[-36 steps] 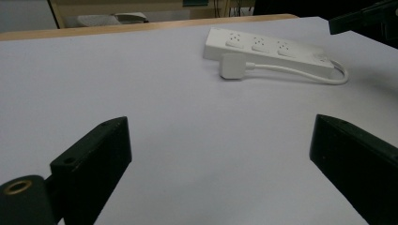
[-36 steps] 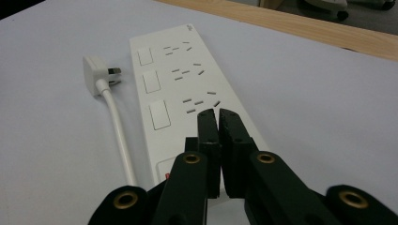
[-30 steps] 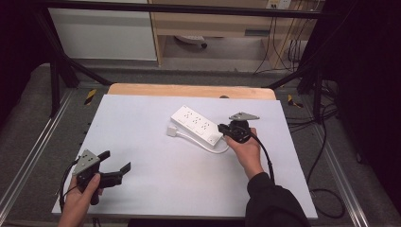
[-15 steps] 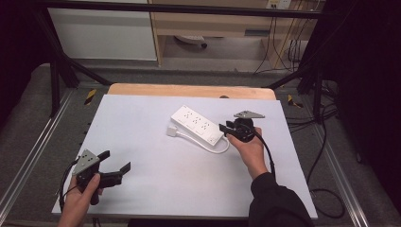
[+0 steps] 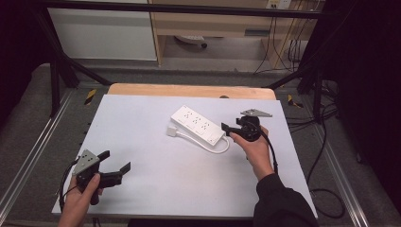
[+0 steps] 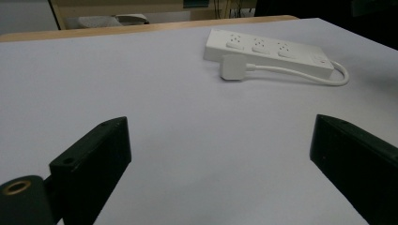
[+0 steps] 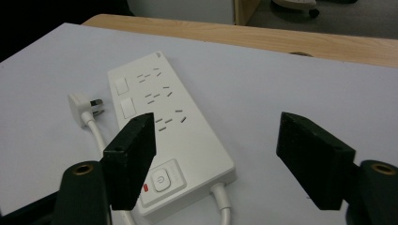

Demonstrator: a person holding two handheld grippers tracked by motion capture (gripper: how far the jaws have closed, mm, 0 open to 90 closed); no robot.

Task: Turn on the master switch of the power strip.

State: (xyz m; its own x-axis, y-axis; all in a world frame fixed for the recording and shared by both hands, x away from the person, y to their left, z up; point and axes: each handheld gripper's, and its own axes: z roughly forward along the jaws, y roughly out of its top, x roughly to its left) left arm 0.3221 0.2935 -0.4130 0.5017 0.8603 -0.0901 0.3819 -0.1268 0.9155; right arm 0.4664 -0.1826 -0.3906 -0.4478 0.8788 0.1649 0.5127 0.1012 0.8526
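Observation:
A white power strip (image 5: 197, 125) lies flat near the middle of the white table top (image 5: 142, 123). Its short cable (image 5: 221, 148) loops back along the near side to its white plug (image 5: 171, 131). My right gripper (image 5: 231, 127) is open just right of the strip's switch end, holding nothing. In the right gripper view the strip (image 7: 164, 126) and plug (image 7: 82, 105) sit in front of the open right gripper (image 7: 216, 122). My left gripper (image 5: 115, 161) is open over the near left of the table. Its view shows the strip (image 6: 270, 51) far beyond the open left gripper (image 6: 218, 124).
A wooden table edge (image 5: 189, 90) runs along the back of the white surface. Metal frame rails (image 5: 33, 156) flank both sides. Cables (image 5: 326, 142) trail on the floor at the right. A cabinet (image 5: 104, 33) stands behind the table.
My right gripper has drifted slightly to the right, away from the strip's end. The left gripper and the power strip have stayed put.

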